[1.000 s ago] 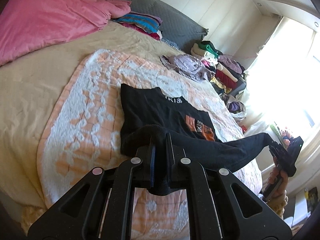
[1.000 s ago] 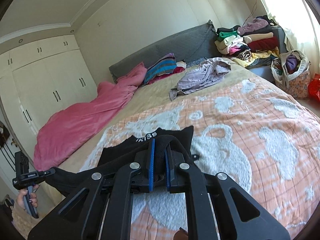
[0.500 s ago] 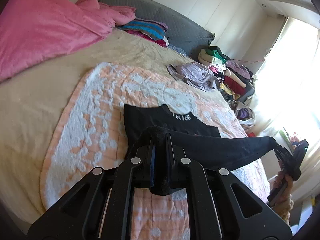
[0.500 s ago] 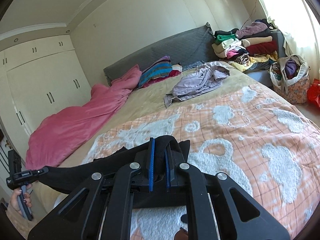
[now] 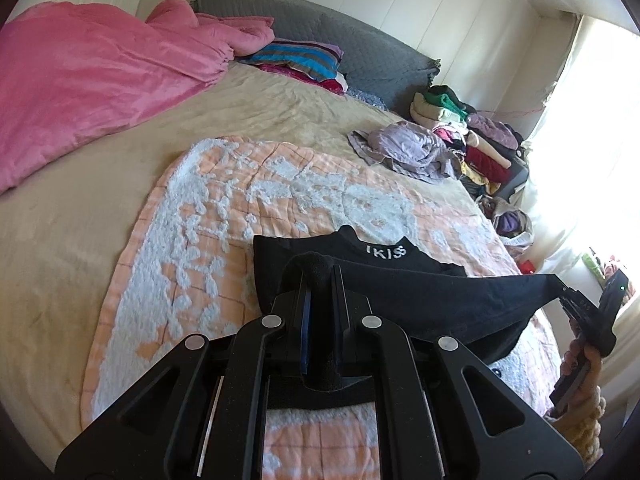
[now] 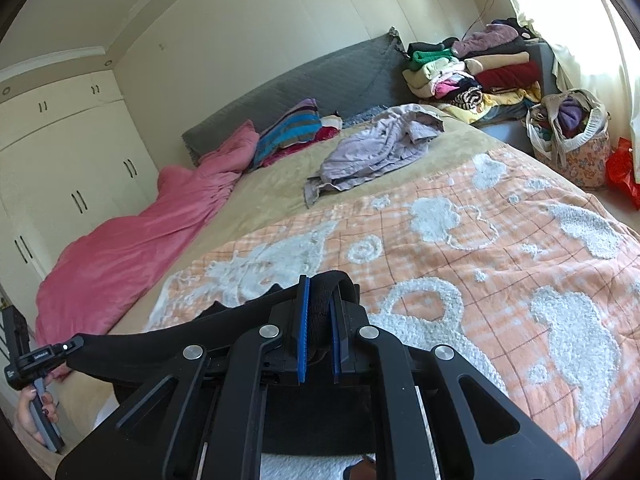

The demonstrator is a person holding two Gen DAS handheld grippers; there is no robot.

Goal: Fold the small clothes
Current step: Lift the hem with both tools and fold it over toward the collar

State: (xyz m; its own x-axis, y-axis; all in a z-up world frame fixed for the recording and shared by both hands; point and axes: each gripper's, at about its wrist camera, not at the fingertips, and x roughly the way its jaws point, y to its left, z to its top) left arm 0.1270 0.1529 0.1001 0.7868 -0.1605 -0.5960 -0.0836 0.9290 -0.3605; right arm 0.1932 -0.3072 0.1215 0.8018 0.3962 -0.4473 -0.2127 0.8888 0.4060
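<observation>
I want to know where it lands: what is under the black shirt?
Under the black shirt lies the orange and white blanket, over the beige bed sheet. The patch beneath the shirt is covered, so anything there is hidden.

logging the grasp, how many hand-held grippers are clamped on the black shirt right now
2. The left hand-held gripper pinches one end of the black shirt; the right hand-held gripper pinches the opposite end, shirt edge stretched between them above the orange blanket.

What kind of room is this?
It looks like a bedroom. There is a big bed with a grey headboard, white wardrobe doors along the wall, and piles of clothes beside the bed.
</observation>
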